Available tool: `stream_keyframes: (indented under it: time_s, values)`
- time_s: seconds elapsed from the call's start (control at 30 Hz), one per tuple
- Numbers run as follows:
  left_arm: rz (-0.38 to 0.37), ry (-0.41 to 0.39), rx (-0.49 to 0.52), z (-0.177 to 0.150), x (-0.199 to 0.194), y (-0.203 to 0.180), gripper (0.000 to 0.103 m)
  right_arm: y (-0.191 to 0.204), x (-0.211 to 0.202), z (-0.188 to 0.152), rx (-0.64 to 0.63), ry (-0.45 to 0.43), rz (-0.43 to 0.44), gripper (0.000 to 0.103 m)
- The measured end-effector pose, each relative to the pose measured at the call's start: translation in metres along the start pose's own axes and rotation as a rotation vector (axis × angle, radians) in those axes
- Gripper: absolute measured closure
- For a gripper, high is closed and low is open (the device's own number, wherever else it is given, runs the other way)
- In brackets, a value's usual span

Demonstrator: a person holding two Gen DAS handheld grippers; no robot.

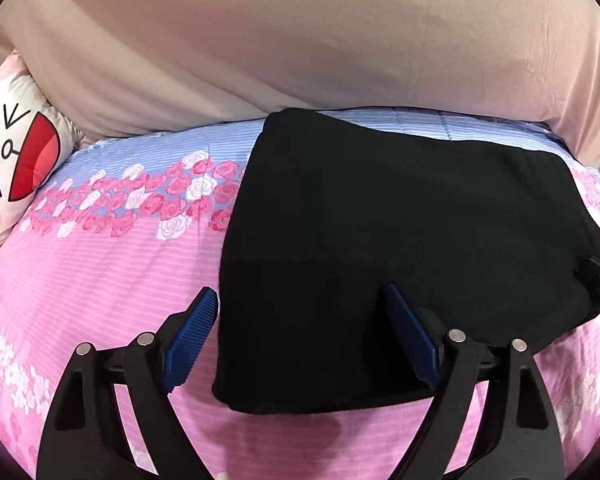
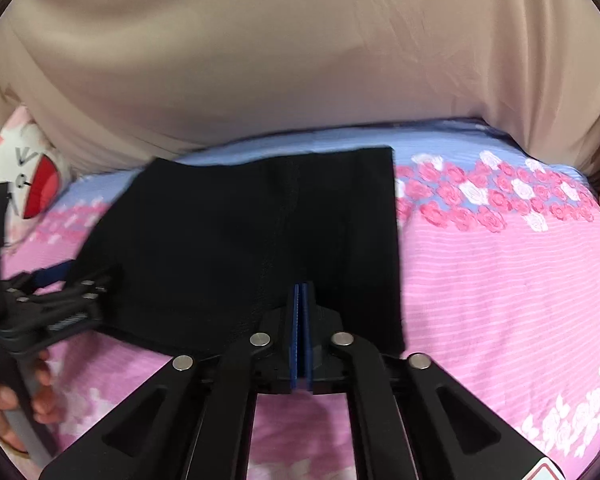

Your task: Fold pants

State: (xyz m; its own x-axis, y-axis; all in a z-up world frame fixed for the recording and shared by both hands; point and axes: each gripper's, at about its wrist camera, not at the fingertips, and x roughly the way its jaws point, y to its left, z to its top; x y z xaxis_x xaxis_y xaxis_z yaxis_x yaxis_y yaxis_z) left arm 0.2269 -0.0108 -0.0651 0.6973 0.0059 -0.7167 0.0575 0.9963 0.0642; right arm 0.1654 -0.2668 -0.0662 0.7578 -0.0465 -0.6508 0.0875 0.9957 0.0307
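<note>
One pair of black pants (image 1: 400,240), folded, on one bed (image 1: 100,264) with a pink-and-blue rose sheet. One beige duvet (image 1: 300,40) at the far side. One cartoon-face pillow (image 1: 16,152) far left. Two grippers: left gripper (image 1: 300,312), right gripper (image 2: 301,312). One hand (image 2: 8,404) visible, near left.

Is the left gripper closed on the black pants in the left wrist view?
No. The left gripper stands wide open, its blue fingers apart either side of the near corner of the folded black pants.
</note>
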Motion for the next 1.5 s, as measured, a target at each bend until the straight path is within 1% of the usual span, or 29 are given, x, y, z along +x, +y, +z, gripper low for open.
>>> stream_keyframes:
  time_s: [0.07, 0.1, 0.13, 0.2, 0.27, 0.3, 0.33, 0.37, 0.4, 0.5, 0.6, 0.63, 0.67, 0.73, 0.77, 0.8, 0.9, 0.97, 1.0, 1.03, 1.1, 1.13, 1.23, 1.37, 1.43, 1.5]
  values:
    - [-0.002, -0.007, 0.004, -0.001, 0.001, 0.0, 0.019, 0.003, 0.003, -0.002, -0.024, -0.001, -0.043, 0.101]
    - [-0.005, -0.008, 0.006, -0.001, 0.001, 0.0, 0.019, 0.001, 0.009, -0.003, -0.035, 0.027, -0.077, 0.103]
    - [-0.005, -0.008, 0.005, -0.001, 0.001, 0.0, 0.019, -0.002, 0.017, -0.007, -0.03, 0.048, -0.078, 0.103]
    - [0.002, -0.013, 0.01, -0.002, 0.0, -0.002, 0.019, -0.003, 0.009, -0.005, -0.011, 0.04, -0.059, 0.103]
    - [0.006, -0.018, 0.015, -0.003, 0.0, -0.003, 0.019, -0.004, -0.007, -0.003, 0.016, -0.009, -0.03, 0.103]
    - [0.006, -0.019, 0.015, -0.003, 0.0, -0.002, 0.019, -0.005, -0.011, -0.004, 0.014, -0.016, -0.046, 0.103]
    - [0.007, -0.021, 0.014, -0.003, -0.001, -0.003, 0.019, -0.006, -0.007, -0.006, 0.01, -0.001, -0.066, 0.103]
    - [0.006, -0.023, 0.014, -0.004, -0.001, -0.003, 0.019, -0.01, 0.002, -0.009, 0.013, 0.033, -0.083, 0.103]
    - [0.008, -0.025, 0.016, -0.004, -0.001, -0.004, 0.019, -0.014, 0.011, -0.012, 0.015, 0.052, -0.073, 0.103]
    - [0.018, -0.037, 0.019, -0.006, -0.002, -0.005, 0.019, -0.013, 0.005, -0.01, 0.009, 0.035, -0.079, 0.103]
    - [0.018, -0.042, 0.013, -0.008, -0.004, -0.005, 0.019, -0.006, -0.013, -0.012, 0.036, -0.003, -0.045, 0.103]
    - [0.019, -0.045, 0.012, -0.009, -0.004, -0.006, 0.019, -0.006, -0.015, -0.013, 0.034, -0.015, -0.046, 0.103]
    - [0.023, -0.047, 0.012, -0.009, -0.004, -0.006, 0.019, -0.006, -0.017, -0.014, 0.032, -0.023, -0.056, 0.103]
    - [0.03, -0.054, 0.018, -0.011, -0.005, -0.008, 0.019, -0.01, -0.012, -0.015, 0.042, -0.001, -0.092, 0.103]
    - [0.037, -0.06, 0.022, -0.012, -0.004, -0.009, 0.018, -0.014, -0.004, -0.016, 0.055, 0.029, -0.094, 0.103]
    - [0.049, -0.068, 0.026, -0.013, -0.004, -0.01, 0.015, -0.018, 0.003, -0.019, 0.064, 0.041, -0.084, 0.103]
    - [0.045, -0.057, 0.005, -0.011, -0.002, -0.007, 0.011, -0.012, 0.004, -0.019, 0.031, 0.03, -0.112, 0.103]
    - [0.034, -0.047, -0.017, -0.012, -0.005, -0.003, 0.012, -0.007, 0.0, -0.022, 0.017, 0.021, -0.126, 0.103]
    - [0.031, -0.027, -0.023, -0.014, -0.012, -0.001, 0.013, -0.006, -0.006, -0.023, 0.024, 0.014, -0.115, 0.103]
    - [0.02, -0.023, -0.023, -0.016, -0.02, 0.0, 0.017, -0.007, -0.018, -0.025, 0.051, 0.001, -0.084, 0.101]
    - [-0.009, -0.057, -0.005, -0.028, -0.052, -0.001, 0.017, -0.005, -0.045, -0.033, 0.075, -0.047, -0.04, 0.1]
    - [-0.007, -0.072, 0.013, -0.035, -0.065, -0.002, 0.017, 0.0, -0.061, -0.041, 0.072, -0.07, -0.042, 0.099]
    - [0.006, -0.1, 0.064, -0.055, -0.098, -0.008, 0.016, 0.01, -0.092, -0.062, 0.079, -0.095, -0.032, 0.097]
    - [-0.003, -0.108, 0.106, -0.081, -0.129, -0.015, 0.015, 0.019, -0.114, -0.082, 0.062, -0.095, -0.056, 0.096]
    - [-0.002, -0.11, 0.108, -0.09, -0.139, -0.015, 0.014, 0.023, -0.122, -0.088, 0.045, -0.092, -0.071, 0.095]
    - [-0.018, -0.103, 0.101, -0.097, -0.147, -0.013, 0.013, 0.024, -0.129, -0.093, 0.044, -0.096, -0.072, 0.094]
